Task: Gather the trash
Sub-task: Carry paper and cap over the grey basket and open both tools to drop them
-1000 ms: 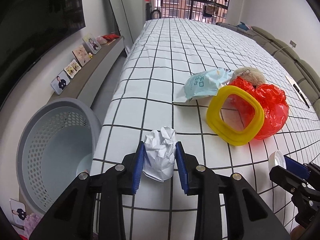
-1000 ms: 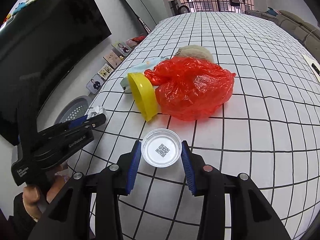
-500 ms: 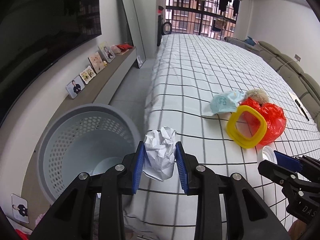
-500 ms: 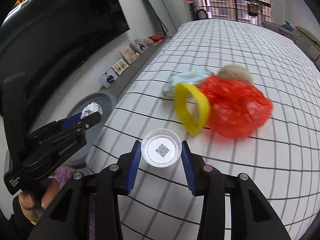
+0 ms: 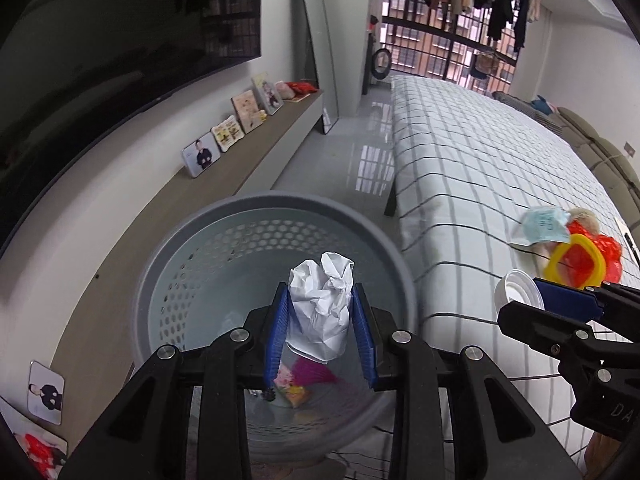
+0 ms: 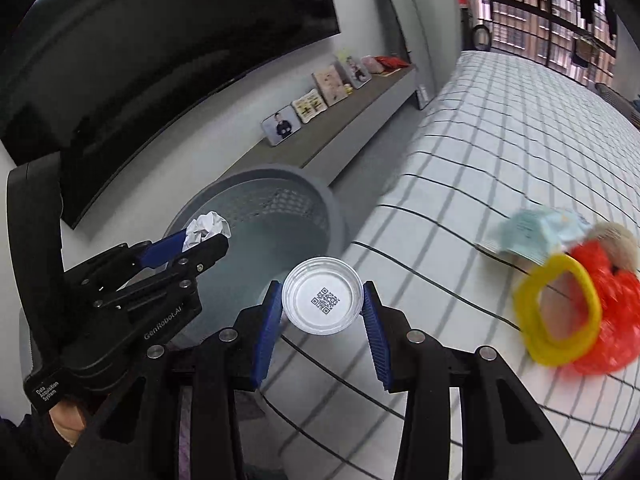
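Note:
My left gripper [image 5: 320, 332] is shut on a crumpled white paper ball [image 5: 320, 304] and holds it above the open grey perforated bin [image 5: 200, 256], which has colourful scraps at its bottom. My right gripper [image 6: 322, 320] is shut on a small clear plastic cup with a QR code [image 6: 322, 300], held over the bed edge just right of the bin [image 6: 316, 200]. The left gripper and paper [image 6: 208, 230] show over the bin in the right wrist view. The cup [image 5: 518, 294] shows at right in the left wrist view.
On the checked bed [image 5: 472, 168] lie a yellow ring [image 6: 558, 320], a red plastic bag [image 6: 616, 312], a pale blue wrapper [image 6: 536, 232] and a beige fluffy ball [image 6: 618, 238]. A low shelf with photo frames [image 5: 224, 136] runs along the wall under a dark screen.
Both grippers have swung left off the bed with their loads. The left gripper with the paper ball is now over the bin; the right gripper with the cup is near the bin.

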The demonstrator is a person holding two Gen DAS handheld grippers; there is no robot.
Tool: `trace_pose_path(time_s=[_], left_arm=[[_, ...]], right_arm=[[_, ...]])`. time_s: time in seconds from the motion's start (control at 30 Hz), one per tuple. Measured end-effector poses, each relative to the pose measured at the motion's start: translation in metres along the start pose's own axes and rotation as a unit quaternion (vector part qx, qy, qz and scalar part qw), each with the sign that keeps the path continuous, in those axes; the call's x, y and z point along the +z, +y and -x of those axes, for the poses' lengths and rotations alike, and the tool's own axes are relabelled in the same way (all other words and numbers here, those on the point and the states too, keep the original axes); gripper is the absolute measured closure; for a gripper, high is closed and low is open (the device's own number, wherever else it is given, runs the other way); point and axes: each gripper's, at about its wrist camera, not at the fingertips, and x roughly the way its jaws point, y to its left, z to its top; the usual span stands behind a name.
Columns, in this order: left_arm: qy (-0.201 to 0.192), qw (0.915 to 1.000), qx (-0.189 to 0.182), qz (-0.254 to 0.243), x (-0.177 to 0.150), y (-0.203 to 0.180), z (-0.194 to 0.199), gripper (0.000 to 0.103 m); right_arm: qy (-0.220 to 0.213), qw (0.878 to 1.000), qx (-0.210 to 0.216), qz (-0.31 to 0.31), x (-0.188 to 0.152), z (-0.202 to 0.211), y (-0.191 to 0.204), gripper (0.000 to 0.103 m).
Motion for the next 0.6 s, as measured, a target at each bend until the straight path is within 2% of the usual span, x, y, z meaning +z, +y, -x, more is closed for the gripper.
trace_pose_path(time_s=[0.23, 0.47, 0.5, 0.57, 0.6], left_arm=[[0.015, 0.9993, 0.020, 0.028, -0.004, 0.040, -0.015, 0.072], [0.029, 0.9978, 0.036, 0.048, -0.014, 0.062, -0.024, 0.069], [0.031, 0.9976, 0.037, 0.050, -0.015, 0.065, -0.024, 0.066], [0.031, 0.9973, 0.040, 0.053, -0.016, 0.068, -0.024, 0.053], [0.030, 0.9972, 0.041, 0.055, -0.016, 0.069, -0.022, 0.039]], right_arm=[[0.019, 0.999, 0.022, 0.024, 0.018, -0.038, 0.022, 0.064], [0.032, 0.998, 0.037, 0.032, 0.022, -0.065, 0.037, 0.064], [0.032, 0.998, 0.038, 0.033, 0.021, -0.066, 0.039, 0.061], [0.028, 0.998, 0.039, 0.032, 0.023, -0.068, 0.039, 0.049], [0.025, 0.998, 0.041, 0.031, 0.023, -0.068, 0.038, 0.042]])
